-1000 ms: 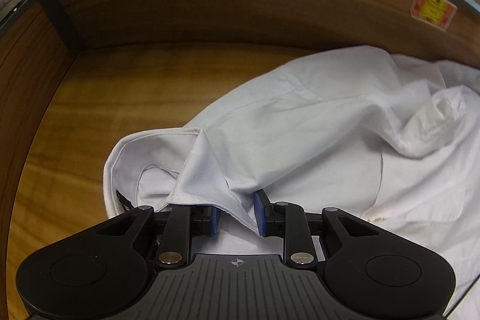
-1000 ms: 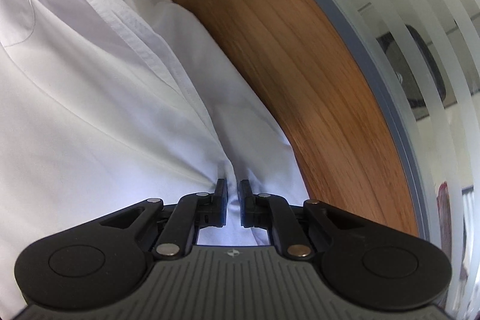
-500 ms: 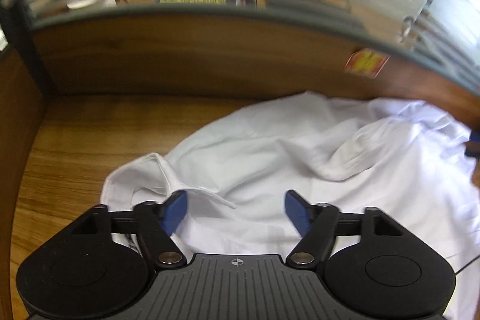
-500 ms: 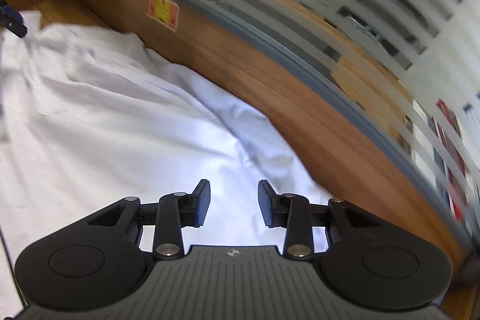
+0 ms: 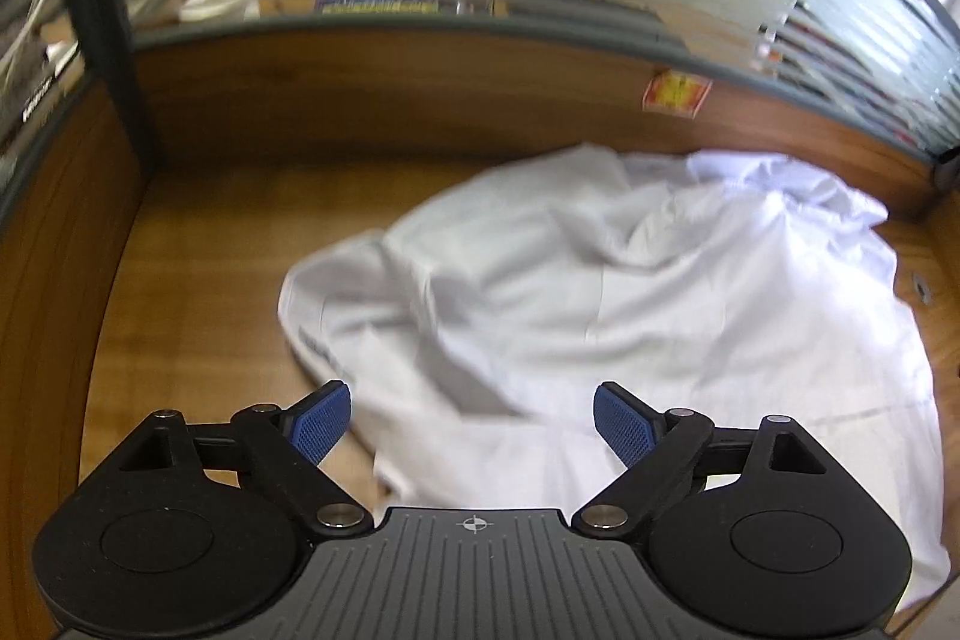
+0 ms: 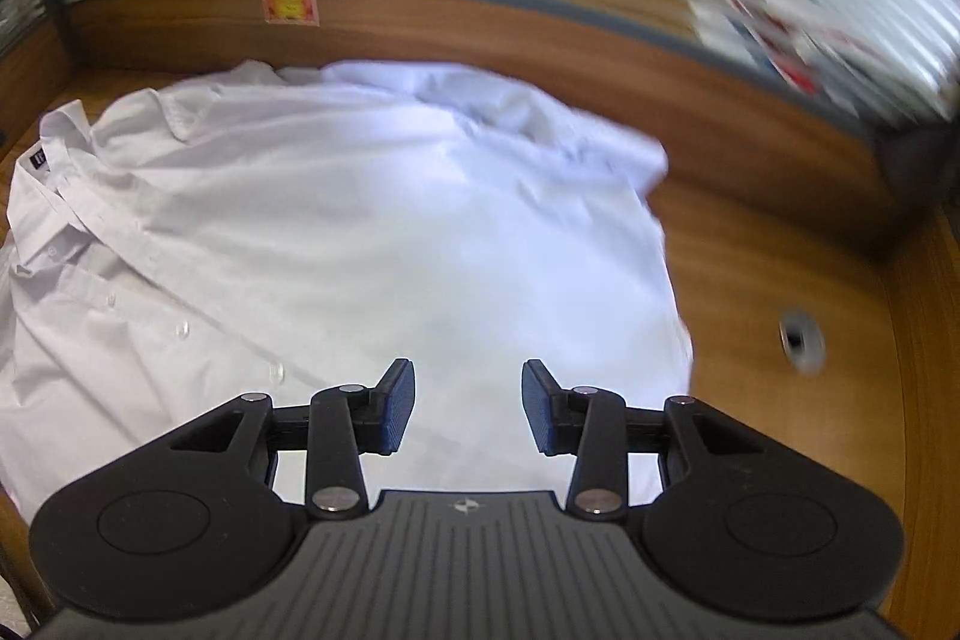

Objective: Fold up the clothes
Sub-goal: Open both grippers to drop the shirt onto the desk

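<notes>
A rumpled white cotton button-up shirt (image 5: 600, 316) lies spread over the brown wood-grain bench (image 5: 198, 292), its far edge bunched against the wooden back panel (image 5: 390, 100) near an orange sticker (image 5: 675, 91). The left claw (image 5: 473, 421) hangs above the collar end, its jaws opening wide with nothing between them. The right claw (image 6: 468, 409) is above the shirt's flat body, jaws opening too, no cloth pinched.

The shirt looks light, thin and limp, so it will likely sag and drag rather than hold shape, and a single layer may slip from smooth pads. Firmer holds seem to be the stiffer collar (image 6: 42, 172), the buttoned front placket (image 6: 180, 316) and seamed hem corners, pinched at two points well apart.
</notes>
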A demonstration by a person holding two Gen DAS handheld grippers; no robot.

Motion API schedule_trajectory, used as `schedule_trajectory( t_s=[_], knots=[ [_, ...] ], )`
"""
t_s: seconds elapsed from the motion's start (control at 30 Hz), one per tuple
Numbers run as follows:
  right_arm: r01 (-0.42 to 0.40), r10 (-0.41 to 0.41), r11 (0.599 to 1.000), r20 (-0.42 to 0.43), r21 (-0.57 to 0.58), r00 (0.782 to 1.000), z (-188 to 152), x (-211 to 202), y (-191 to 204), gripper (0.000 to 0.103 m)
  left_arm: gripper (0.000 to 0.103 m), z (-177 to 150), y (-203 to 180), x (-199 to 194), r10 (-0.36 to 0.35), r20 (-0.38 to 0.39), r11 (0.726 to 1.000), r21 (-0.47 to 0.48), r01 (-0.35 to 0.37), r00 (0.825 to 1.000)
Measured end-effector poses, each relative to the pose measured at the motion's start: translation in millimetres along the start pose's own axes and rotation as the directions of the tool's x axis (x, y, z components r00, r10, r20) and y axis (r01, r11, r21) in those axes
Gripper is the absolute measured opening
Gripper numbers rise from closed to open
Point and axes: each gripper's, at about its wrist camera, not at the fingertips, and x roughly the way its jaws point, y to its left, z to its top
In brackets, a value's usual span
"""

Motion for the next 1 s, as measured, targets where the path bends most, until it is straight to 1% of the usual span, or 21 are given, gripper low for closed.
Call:
schedule_trajectory(
  t_s=[0.07, 0.17, 0.23, 0.33, 0.4, 0.5, 0.6, 0.7, 0.83, 1.0],
  knots=[
    [0.011, -0.01, 0.999, -0.012, 0.045, 1.0, -20, -6, -1, 0.045, 0.09, -9, 0, 3, 0.009, -0.018, 1.0, -0.017, -0.009, 1.0],
    [0.025, -0.021, 0.993, -0.036, 0.111, 0.999, -48, -7, -4, 0.045, 0.09, -22, -2, 7, -0.01, -0.039, 0.998, -0.056, 0.008, 0.999],
    [0.027, -0.018, 0.987, -0.055, 0.159, 0.998, -65, -3, -8, 0.045, 0.09, -30, -8, 7, -0.004, -0.036, 0.999, -0.049, 0.002, 0.999],
    [0.009, 0.011, 0.972, -0.083, 0.234, 0.997, -88, 10, -16, 0.045, 0.09, -42, -21, 3, 0.005, -0.03, 1.0, -0.021, -0.005, 1.0],
    [0.01, 0.018, 0.968, -0.107, 0.252, 0.994, -98, 25, -21, 0.045, 0.09, -49, -30, 0, 0.009, -0.023, 1.0, -0.004, -0.009, 1.0],
    [0.045, -0.013, 0.966, -0.128, 0.255, 0.992, -109, 42, -33, 0.045, 0.09, -60, -41, -6, 0.015, -0.01, 1.0, 0.008, -0.015, 1.0],
    [0.07, -0.034, 0.955, -0.126, 0.287, 0.991, -116, 51, -48, 0.045, 0.09, -73, -48, -11, 0.043, -0.004, 0.999, -0.007, -0.044, 0.999],
    [0.062, -0.024, 0.95, -0.124, 0.305, 0.992, -117, 59, -63, 0.045, 0.09, -85, -52, -18, 0.067, -0.006, 0.996, -0.051, -0.068, 0.998],
    [0.05, -0.017, 0.964, -0.125, 0.263, 0.992, -112, 69, -70, 0.044, 0.089, -99, -58, -23, 0.08, -0.015, 0.992, -0.095, -0.081, 0.997],
    [0.058, -0.037, 0.975, -0.1, 0.213, 0.994, -105, 79, -72, 0.044, 0.09, -105, -67, -24, 0.088, -0.015, 0.991, -0.102, -0.089, 0.996]
  ],
)
